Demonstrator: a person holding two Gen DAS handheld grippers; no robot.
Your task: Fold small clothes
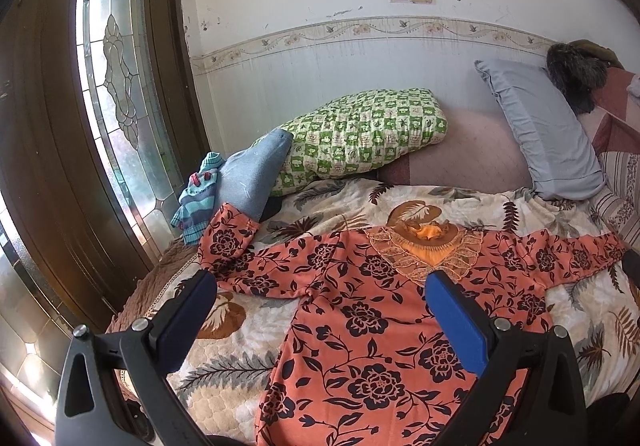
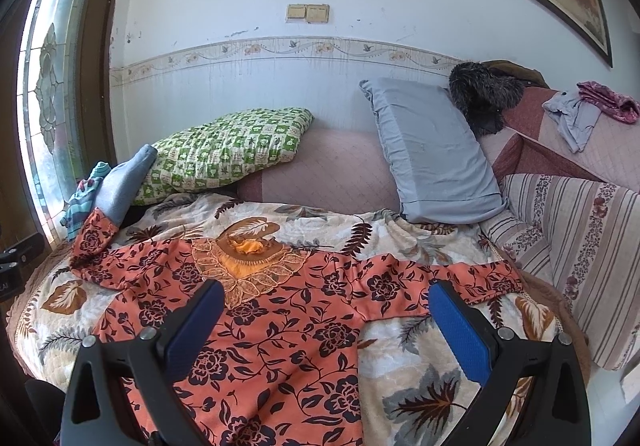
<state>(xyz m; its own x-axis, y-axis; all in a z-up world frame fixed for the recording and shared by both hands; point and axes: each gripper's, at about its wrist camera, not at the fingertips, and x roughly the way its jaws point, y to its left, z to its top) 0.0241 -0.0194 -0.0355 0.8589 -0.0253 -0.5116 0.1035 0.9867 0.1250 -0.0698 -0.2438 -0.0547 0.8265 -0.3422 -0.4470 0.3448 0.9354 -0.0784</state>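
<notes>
Both claws were spread wide and held nothing: your left gripper point(image 1: 320, 292) hovered over the orange floral top point(image 1: 372, 330) near its left underarm, your right gripper point(image 2: 322, 296) over its right side. That top lay flat on the leaf-print blanket point(image 1: 240, 370), its left sleeve point(image 1: 228, 242) kinked against the blue garment point(image 1: 256, 174). Pinching deep, you risked catching blanket too; lifting that sleeve could drag the pile.

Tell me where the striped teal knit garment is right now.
The striped teal knit garment lies bunched at the bed's far left edge in both views, beside the glass-panelled door, against the folded blue cloth and just beyond the floral shirt's sleeve cuff.
</notes>
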